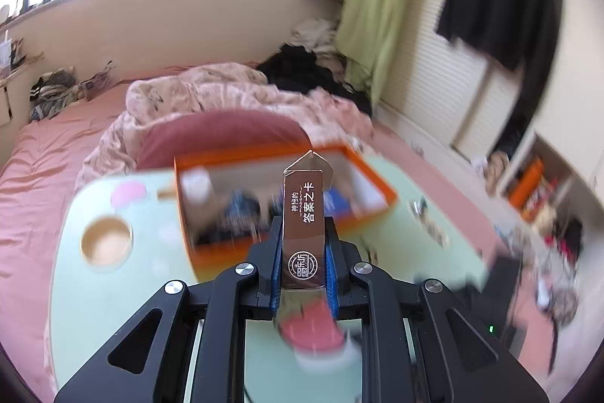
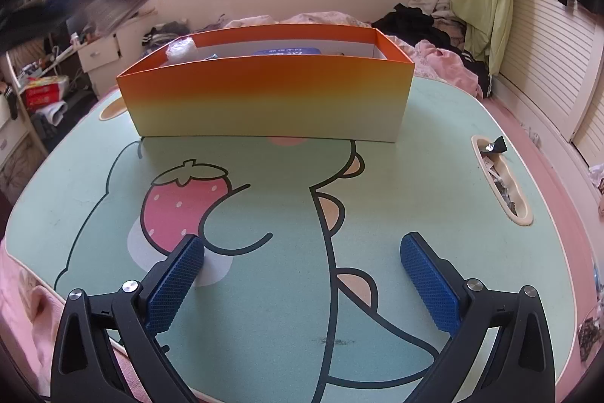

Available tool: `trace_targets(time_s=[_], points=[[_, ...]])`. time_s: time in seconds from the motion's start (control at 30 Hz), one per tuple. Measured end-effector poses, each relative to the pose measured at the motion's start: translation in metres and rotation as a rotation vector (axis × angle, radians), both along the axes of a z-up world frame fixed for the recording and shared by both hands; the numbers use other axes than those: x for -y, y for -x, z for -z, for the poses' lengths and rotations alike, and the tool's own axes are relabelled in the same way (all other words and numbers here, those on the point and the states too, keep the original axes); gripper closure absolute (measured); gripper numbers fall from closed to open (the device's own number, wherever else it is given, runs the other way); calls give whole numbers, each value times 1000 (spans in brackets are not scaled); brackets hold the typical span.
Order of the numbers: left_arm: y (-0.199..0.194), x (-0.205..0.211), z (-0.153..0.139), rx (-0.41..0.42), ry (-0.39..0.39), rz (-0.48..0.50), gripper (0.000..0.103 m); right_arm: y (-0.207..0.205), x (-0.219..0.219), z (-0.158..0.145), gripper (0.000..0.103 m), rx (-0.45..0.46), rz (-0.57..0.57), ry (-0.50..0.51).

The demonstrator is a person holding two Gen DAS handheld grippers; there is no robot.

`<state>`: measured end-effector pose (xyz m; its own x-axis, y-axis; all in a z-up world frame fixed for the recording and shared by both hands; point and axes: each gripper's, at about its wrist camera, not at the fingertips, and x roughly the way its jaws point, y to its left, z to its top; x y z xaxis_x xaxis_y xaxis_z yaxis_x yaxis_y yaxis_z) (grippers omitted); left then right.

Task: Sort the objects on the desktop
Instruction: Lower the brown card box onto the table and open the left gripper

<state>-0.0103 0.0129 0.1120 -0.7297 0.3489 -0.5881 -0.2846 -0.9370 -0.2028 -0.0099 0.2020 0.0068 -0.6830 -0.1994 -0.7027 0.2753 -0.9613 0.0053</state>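
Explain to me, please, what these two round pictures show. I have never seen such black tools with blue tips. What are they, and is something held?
These are two hand-held grippers; a person carries one in each hand. Each has a wide-angle camera looking forward along its two fingers, so each picture is one tool's own view.

In the left tool's picture, the left gripper is shut on a slim brown card box with white Chinese print, carried above the pale green cartoon-printed lap table.

In the right tool's picture, the right gripper is wide open and empty over the same table. Ahead stands an orange-to-yellow open cardboard box already holding a few items. A slot in the table's right edge holds small wrappers.
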Motion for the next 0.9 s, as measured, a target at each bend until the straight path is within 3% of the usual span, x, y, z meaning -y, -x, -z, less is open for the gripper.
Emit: trace_targets(time_s=[0.13, 0.27, 0.3, 0.33, 0.37, 0.4, 0.43, 0.5, 0.63, 0.67, 0.7, 0.73, 0.9], points=[[-4, 3, 56, 91, -38, -59, 84, 0, -1, 0, 0, -1, 0, 0], [18, 5, 87, 185, -98, -97, 79, 0, -2, -1, 0, -1, -1, 0], [18, 9, 87, 197, -123, -114, 69, 1, 0, -1, 0, -1, -1, 0], [12, 13, 87, 183, -146, -128, 51, 1, -1, -1, 0, -1, -1, 0], [3, 19, 86, 157, -166, -140, 41, 1, -1, -1, 0, -1, -1, 1], [-7, 24, 84, 116, -186, -156, 23, 1, -1, -1, 0, -1, -1, 1], [-22, 28, 81, 71, -195, -178, 19, 1, -1, -1, 0, -1, -1, 1], [-36, 33, 78, 44, -157, -208, 19, 1, -1, -1, 0, -1, -1, 1], [-51, 21, 97, 88, 94, -233, 18, 1, -2, -1, 0, -1, -1, 1], [-51, 15, 102, 67, 160, -239, 17, 1, -1, 0, 0, -1, -2, -1], [-50, 13, 107, 65, 213, -247, 10, 1, -2, 0, 0, -2, -2, 1], [-48, 13, 111, 52, 220, -247, 1, 1, -2, -1, 0, -1, -2, 1], [-41, 11, 121, 52, 209, -234, 0, -1, -1, -3, 0, -2, -4, 7]])
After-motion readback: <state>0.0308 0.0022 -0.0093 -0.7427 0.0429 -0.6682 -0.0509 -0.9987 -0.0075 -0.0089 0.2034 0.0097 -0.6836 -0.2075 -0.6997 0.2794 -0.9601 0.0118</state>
